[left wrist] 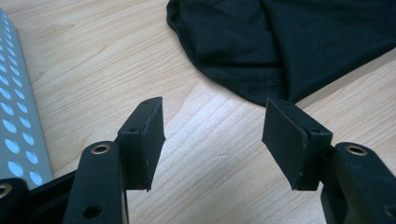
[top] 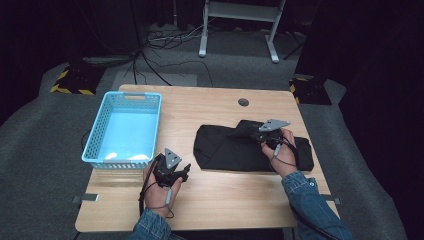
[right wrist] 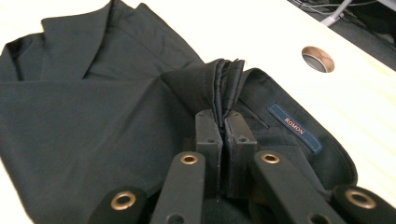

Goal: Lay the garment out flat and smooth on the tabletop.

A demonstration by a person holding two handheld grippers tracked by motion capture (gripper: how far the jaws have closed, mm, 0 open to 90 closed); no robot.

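- Right claw [right wrist: 223,122] pinches a fold of the black garment [right wrist: 93,121]: grasp made.
- Left claw [left wrist: 212,140] hangs wide over the bench [left wrist: 93,70].
- Next, probably lift toward the basket [top: 122,127].

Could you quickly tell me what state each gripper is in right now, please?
Left gripper: open, nothing between its jaws, over bare table.
Right gripper: shut on a fold of the black garment.
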